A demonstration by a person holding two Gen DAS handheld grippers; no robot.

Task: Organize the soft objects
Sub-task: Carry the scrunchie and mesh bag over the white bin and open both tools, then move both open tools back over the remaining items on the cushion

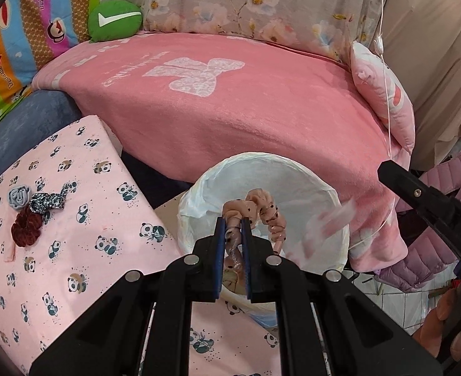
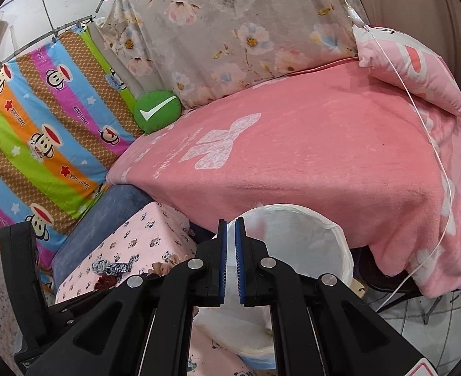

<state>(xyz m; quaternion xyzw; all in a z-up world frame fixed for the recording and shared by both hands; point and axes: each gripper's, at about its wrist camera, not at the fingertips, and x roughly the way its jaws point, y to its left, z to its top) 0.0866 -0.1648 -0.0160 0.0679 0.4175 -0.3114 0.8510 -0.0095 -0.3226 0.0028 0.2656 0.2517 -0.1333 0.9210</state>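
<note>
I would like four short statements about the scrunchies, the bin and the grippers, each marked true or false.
1. The left gripper holds a peach dotted scrunchie. True.
2. That scrunchie lies on the panda cloth. False: it hangs over the white bin.
3. The right gripper grips the bin's liner. True.
4. The dark red scrunchie is inside the bin. False: it lies on the panda cloth.

Each black tool (image 1: pixel 233 228) has blue pads (image 2: pixel 239 260) and silver screws (image 1: pixel 192 260).
</note>
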